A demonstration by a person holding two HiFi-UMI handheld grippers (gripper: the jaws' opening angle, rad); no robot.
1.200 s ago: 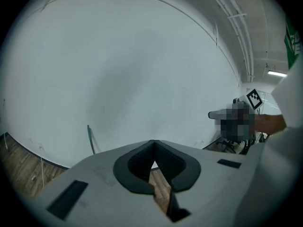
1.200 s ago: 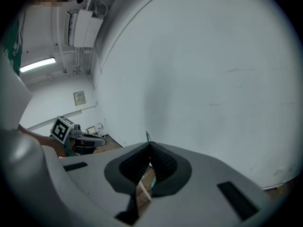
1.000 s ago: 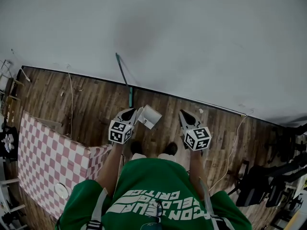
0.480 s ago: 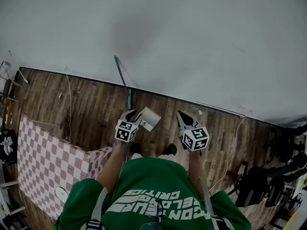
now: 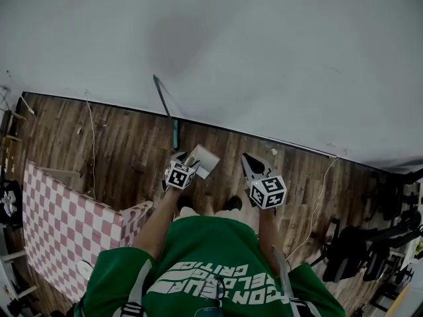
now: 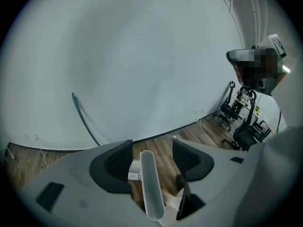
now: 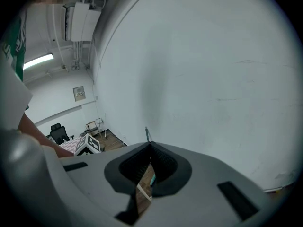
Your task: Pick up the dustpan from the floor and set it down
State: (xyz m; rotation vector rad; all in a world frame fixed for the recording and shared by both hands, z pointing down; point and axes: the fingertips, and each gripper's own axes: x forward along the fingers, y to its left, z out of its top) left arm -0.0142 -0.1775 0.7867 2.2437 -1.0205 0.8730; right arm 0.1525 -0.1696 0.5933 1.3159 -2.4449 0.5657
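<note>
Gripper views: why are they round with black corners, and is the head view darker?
Left gripper view: wide lens bows the baseboard, corners black. Right gripper view: same circle, ceiling light bright at upper left. Head view: dimmer, soft shadow on the wall.

A white dustpan (image 5: 206, 160) is seen against the brown plank floor (image 5: 125, 144). Black-and-white square markers are worn by the left gripper (image 5: 188, 158) and right gripper (image 5: 246, 158). A cloth (image 5: 59, 213) is checked pink and white; a shirt (image 5: 198, 249) is green, lettered white.
</note>
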